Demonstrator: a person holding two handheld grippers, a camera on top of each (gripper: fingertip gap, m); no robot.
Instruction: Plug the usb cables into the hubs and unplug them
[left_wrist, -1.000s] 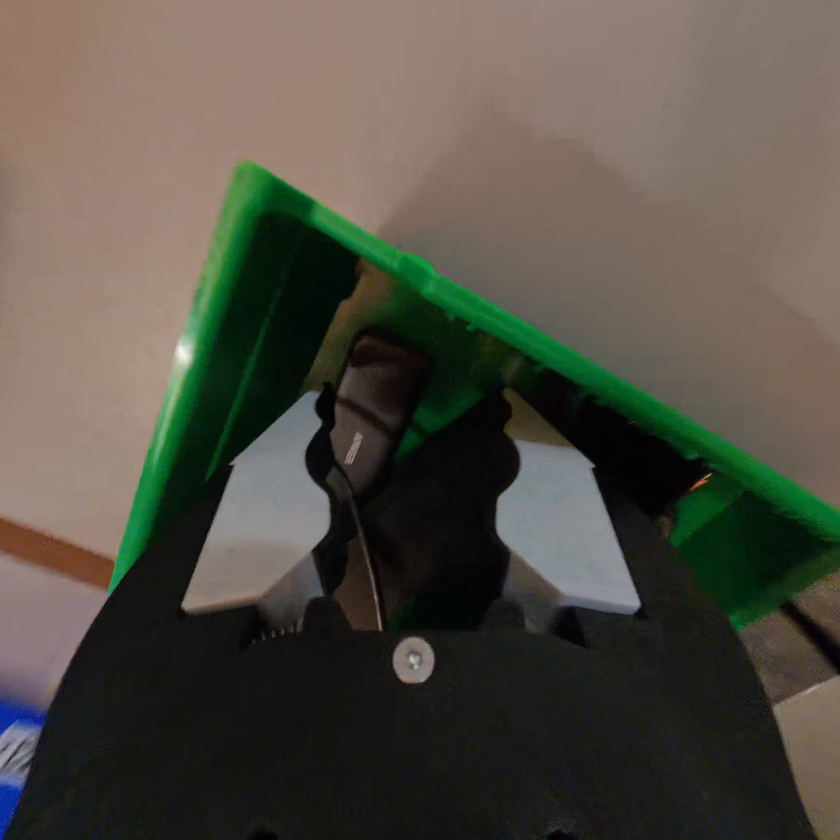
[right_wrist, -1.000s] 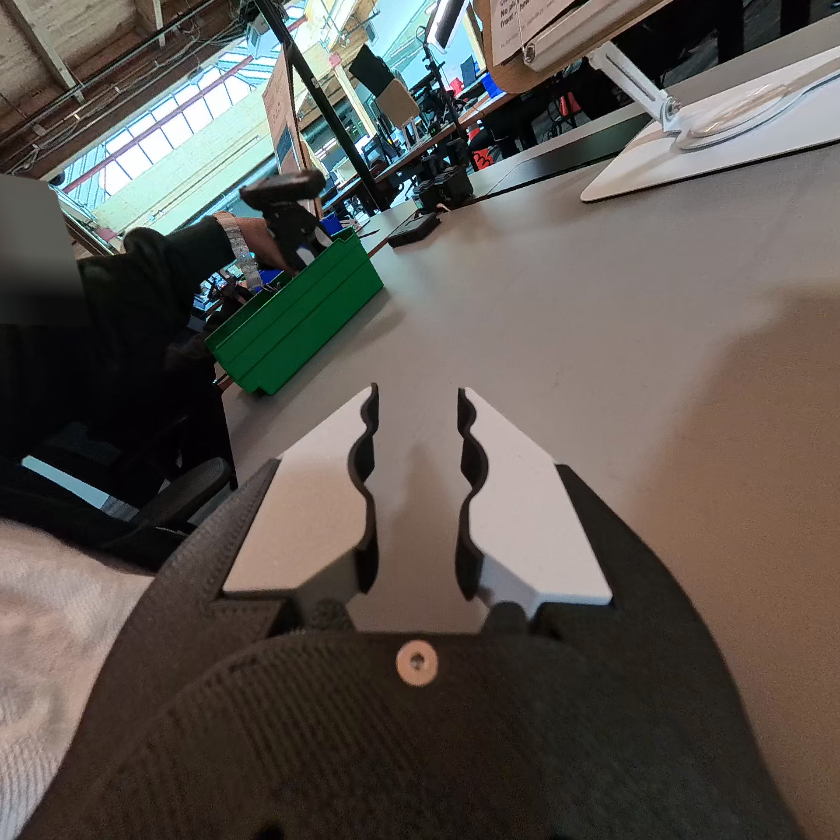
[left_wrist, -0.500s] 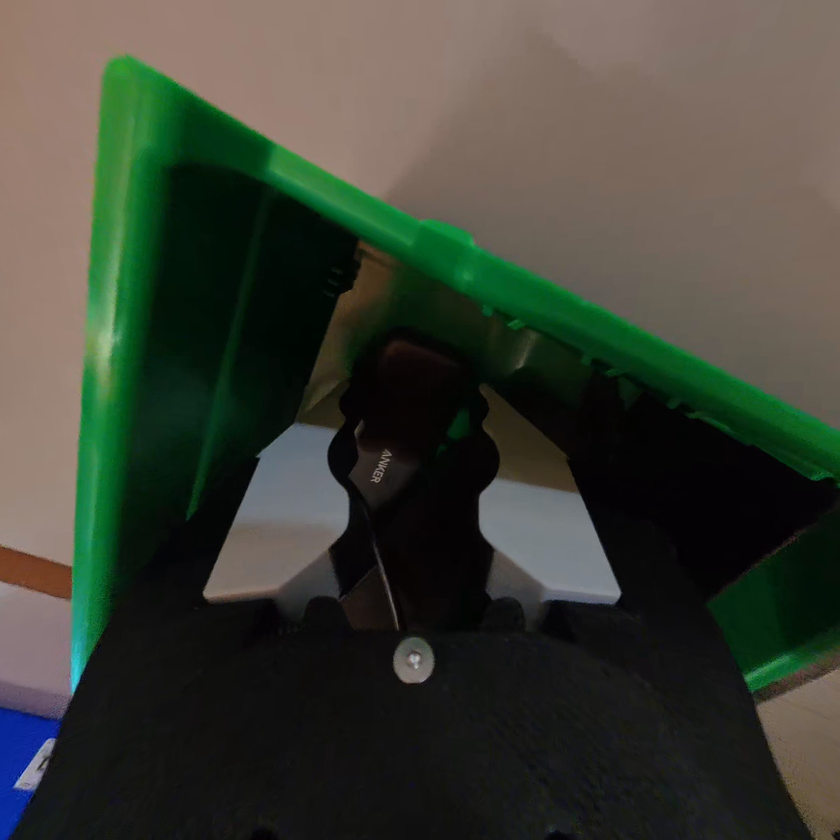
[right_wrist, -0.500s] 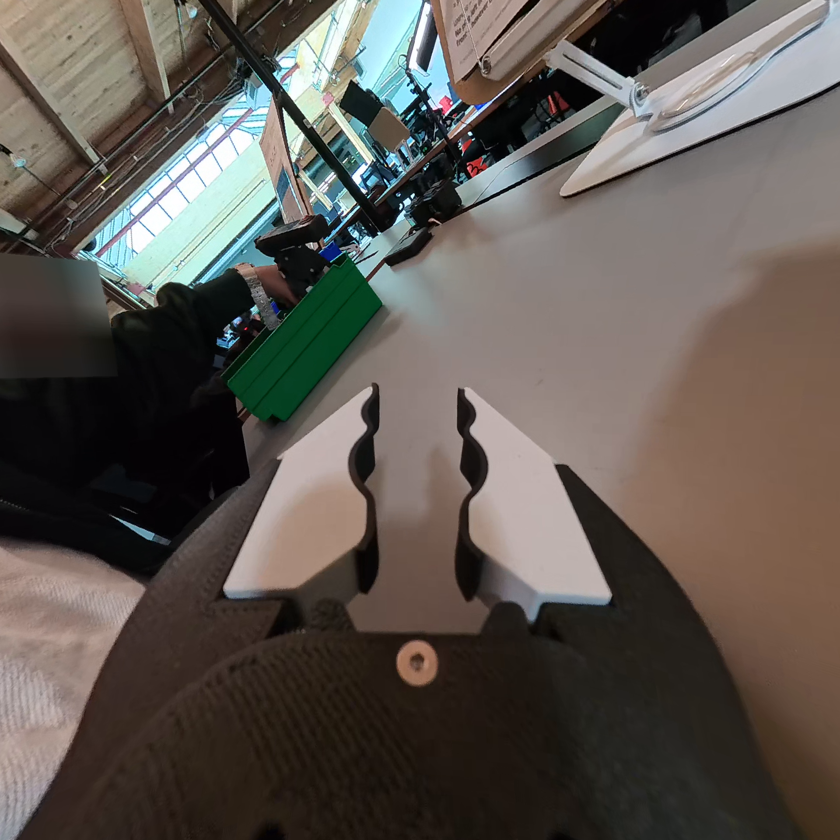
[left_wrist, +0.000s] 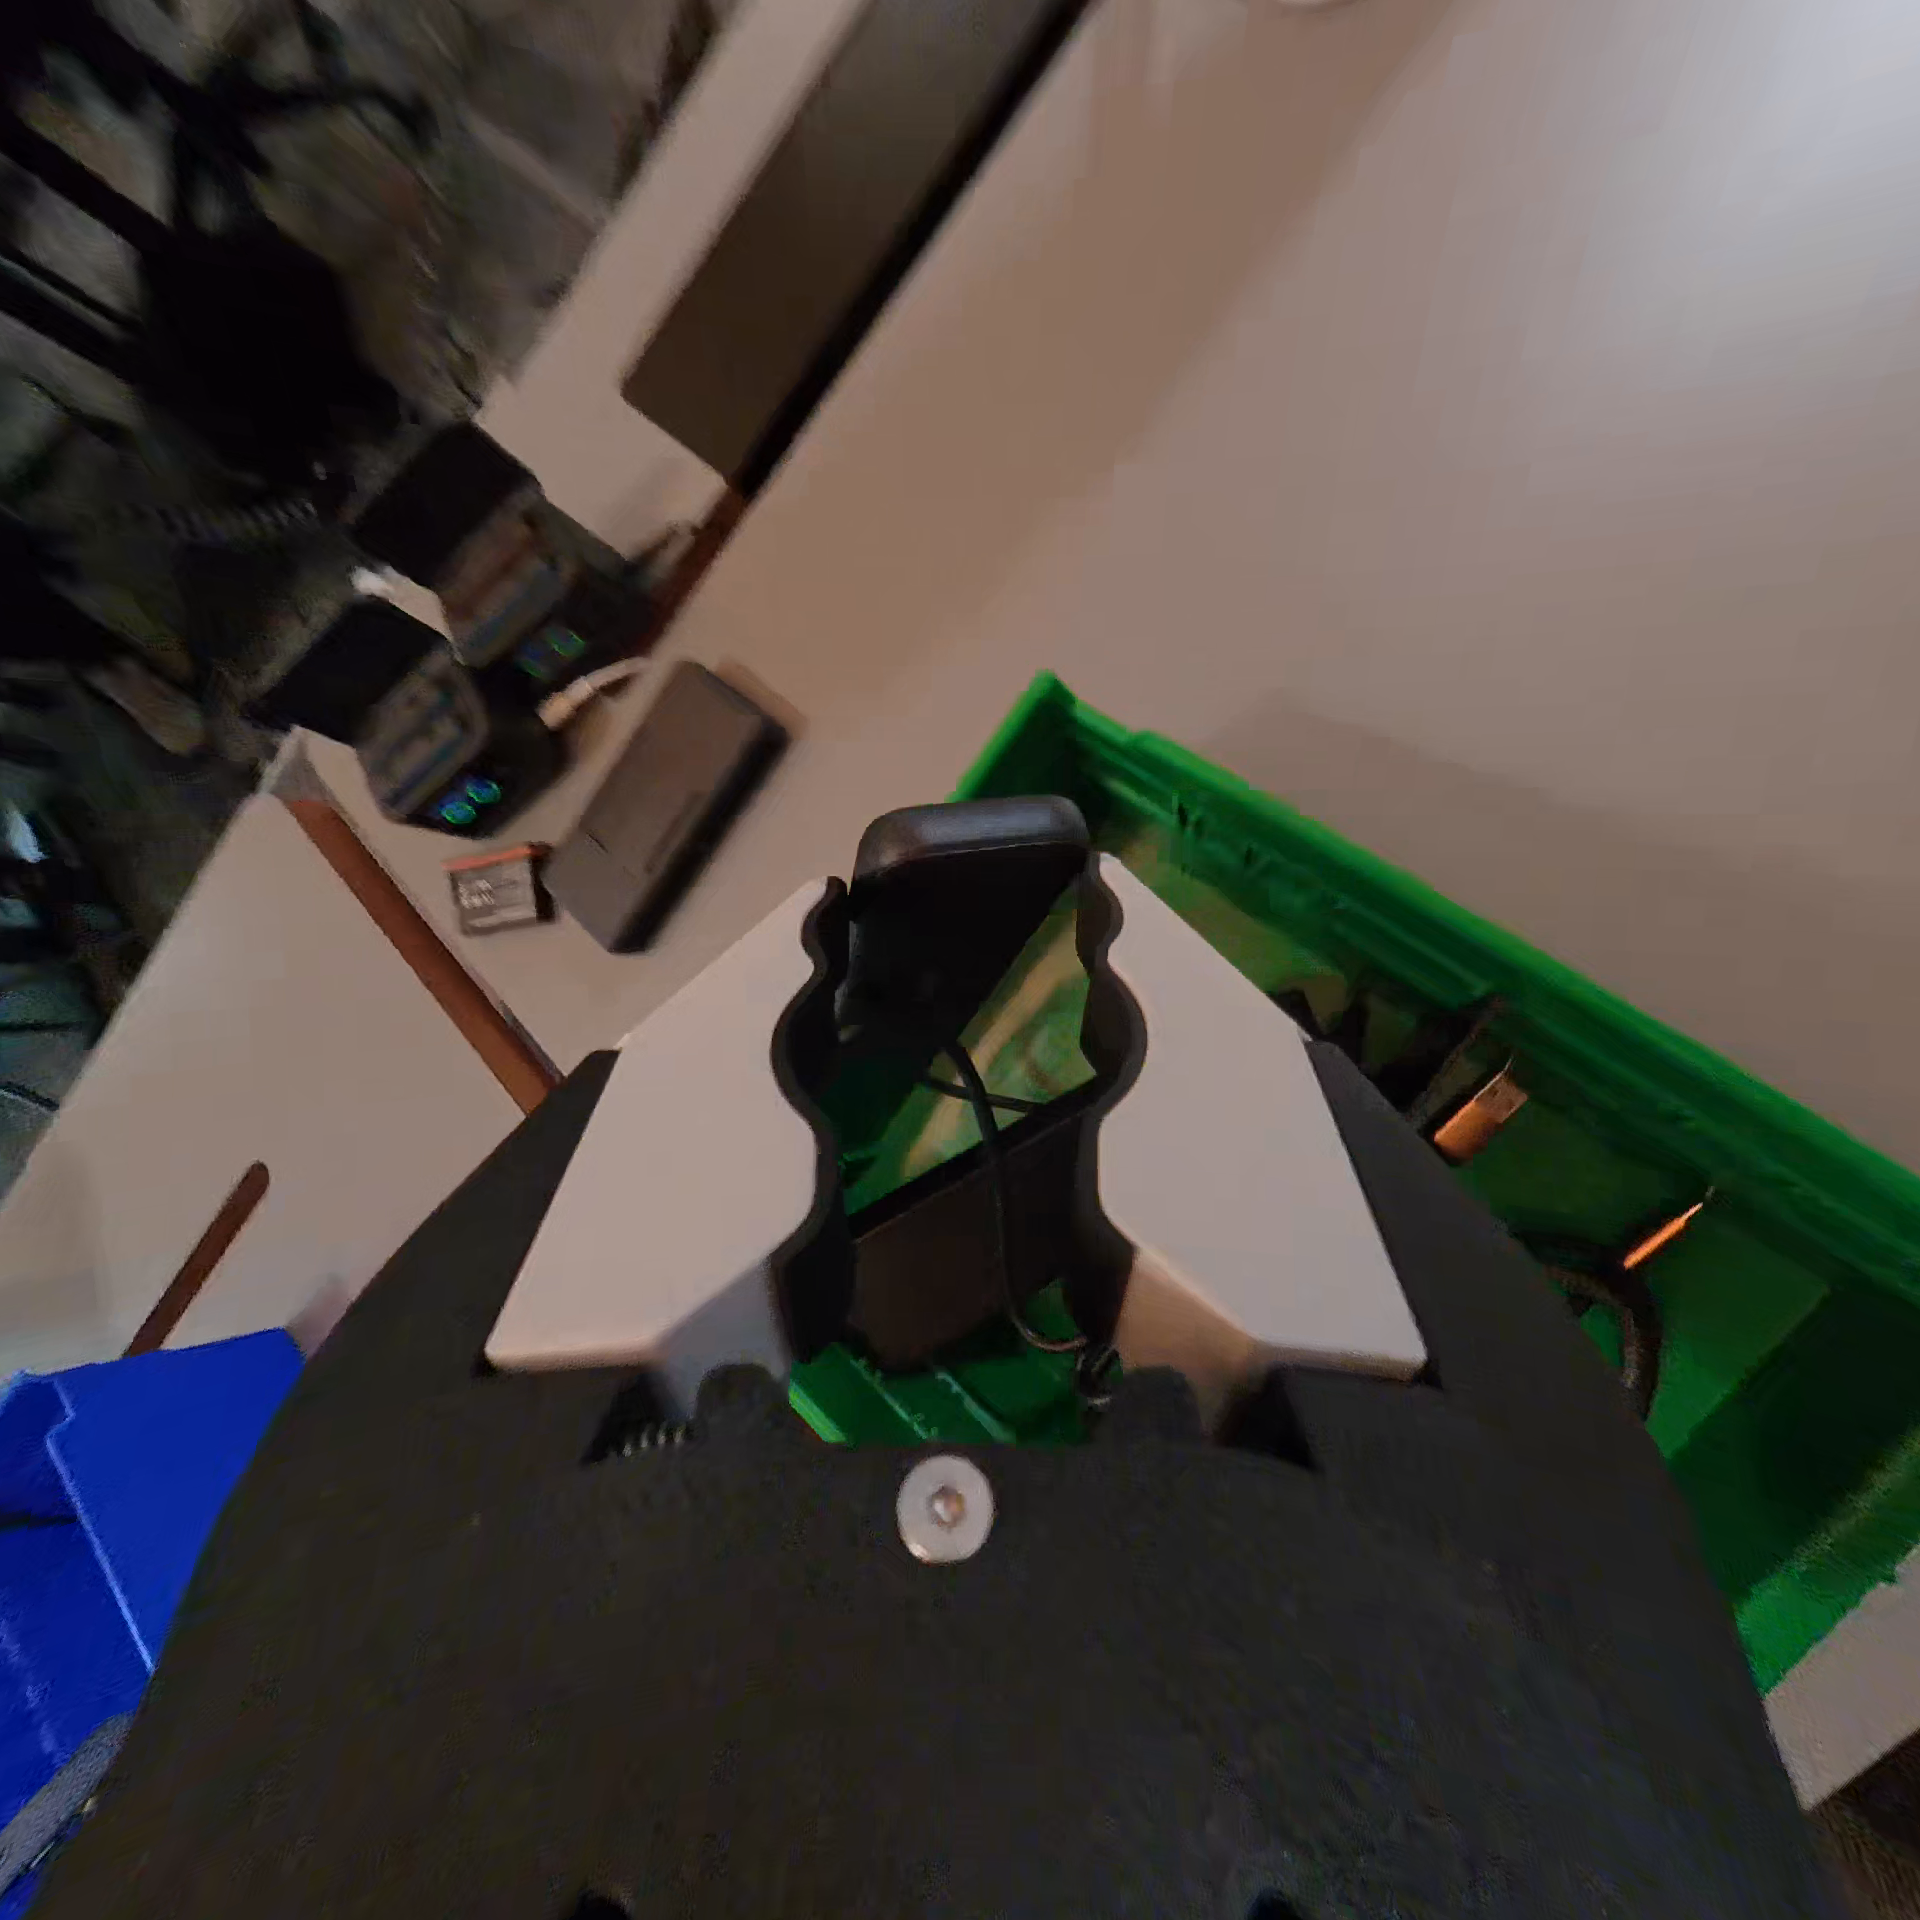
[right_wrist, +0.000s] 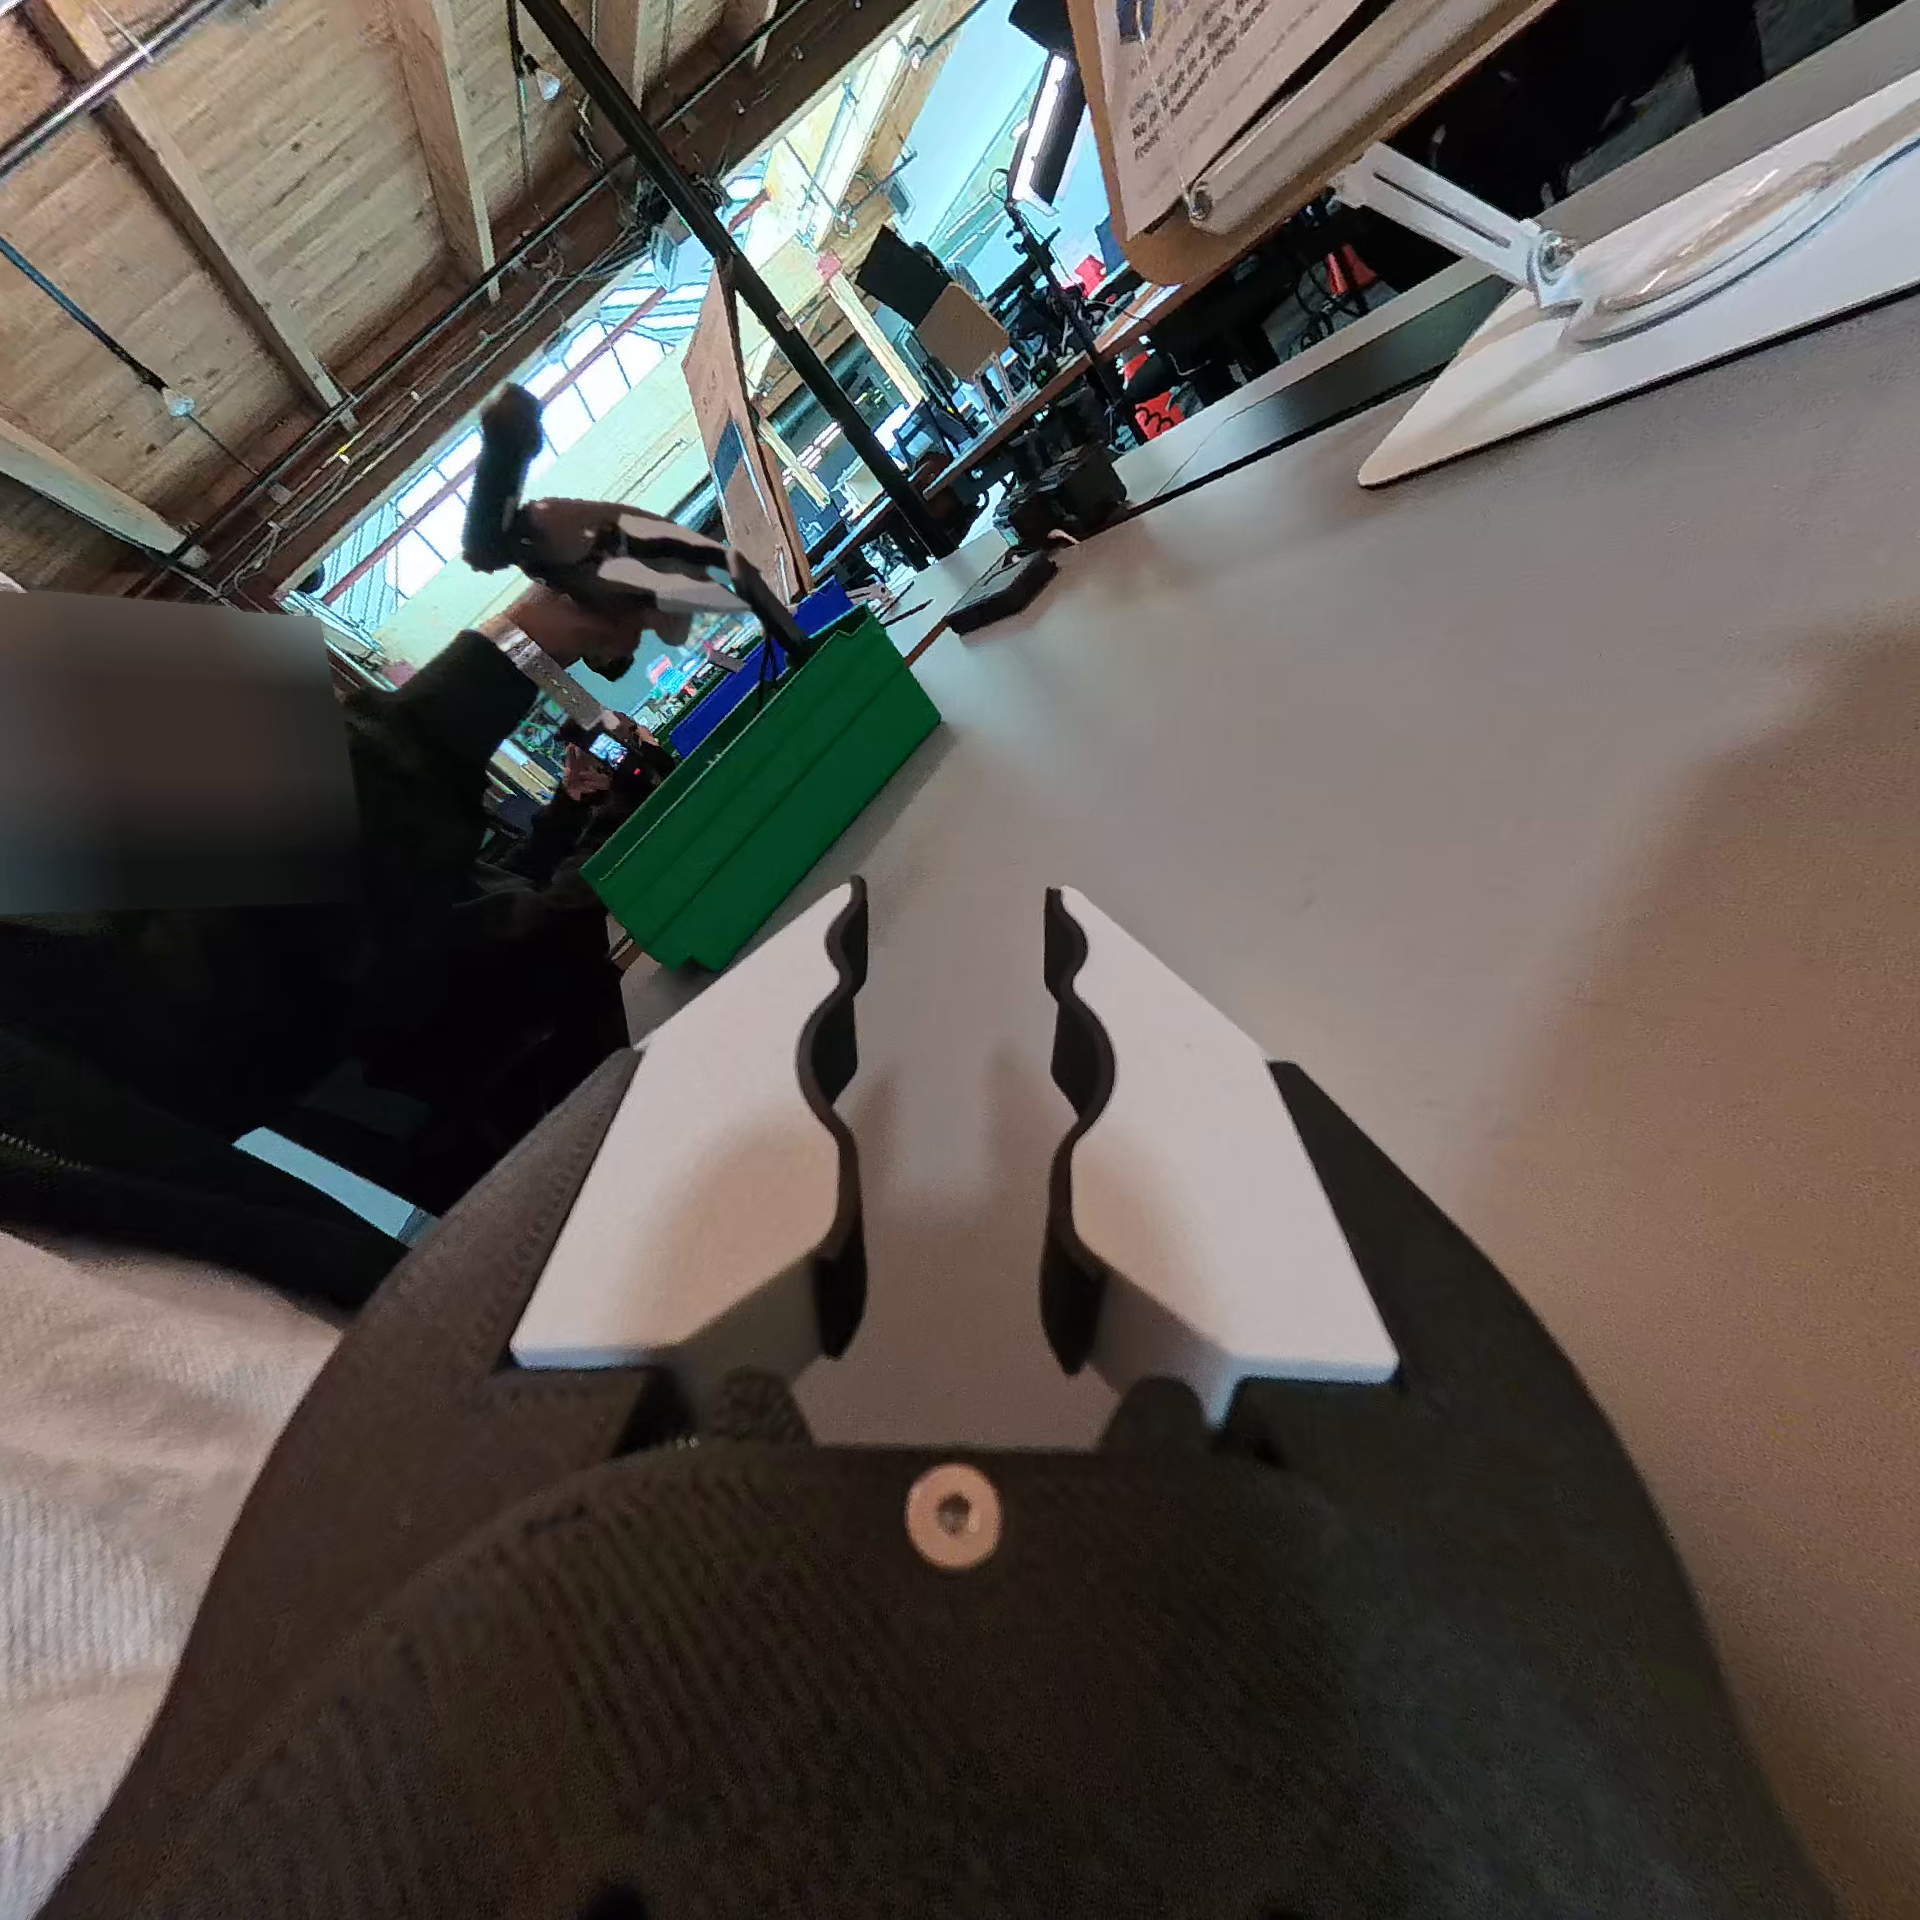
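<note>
One hub (left_wrist: 961, 914), one green bin (left_wrist: 1558, 1049)

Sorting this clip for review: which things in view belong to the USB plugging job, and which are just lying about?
Job:
- black hub, held in the left claw
- its thin cable
- metal-tipped plugs in the green bin
- right claw, open and empty above the table

Lying about:
- blue bin
- flat black box
- white monitor stand

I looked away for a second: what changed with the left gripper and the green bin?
The left gripper lifted the black hub up out of the green bin, its thin cable trailing. The right gripper stayed open and empty over the table.
</note>
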